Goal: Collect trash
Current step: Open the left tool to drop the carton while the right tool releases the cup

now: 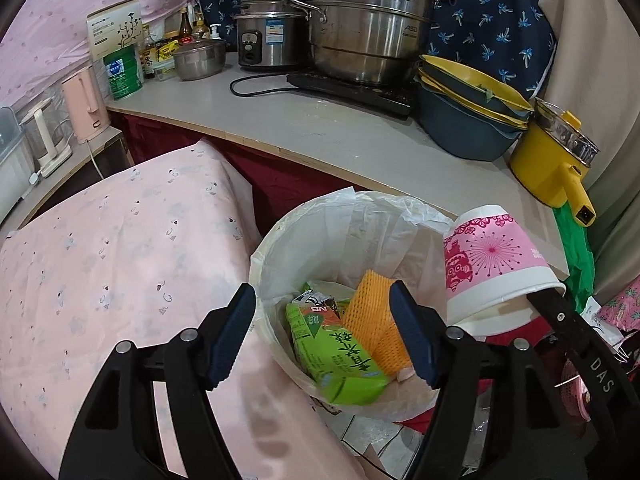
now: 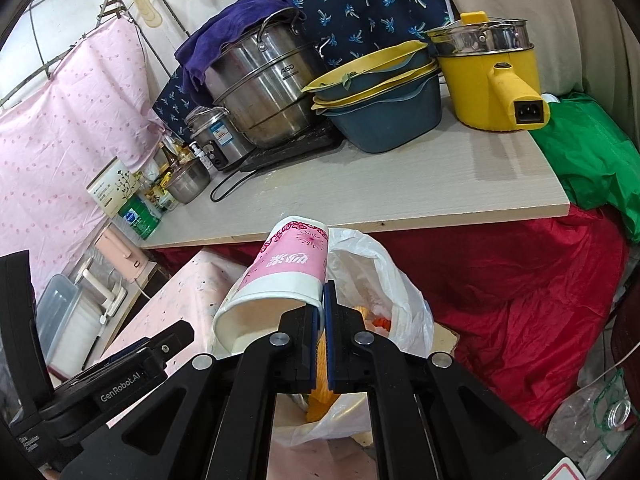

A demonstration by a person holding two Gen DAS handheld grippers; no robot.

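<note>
Right wrist: cup rim [image 2: 276, 304] between fingers [image 2: 318, 344].

Your left gripper [image 1: 322, 334] points down over the trash bin [image 1: 280, 236] with its jaws wide apart and nothing between them. Your right gripper [image 2: 323, 306], just to the right of the bin, has its jaws pinched tight on the rim of a paper cup [image 2: 280, 276].

A white paper cup [image 1: 496, 264] with a pink flower-printed band hangs tilted, mouth down, at the right of the left wrist view, its rim pinched. Beside it, low and central, a bin lined with a white plastic bag [image 1: 360, 232] holds a green drink carton [image 1: 340, 356] and an orange foam net [image 1: 378, 320] lying side by side.
</note>
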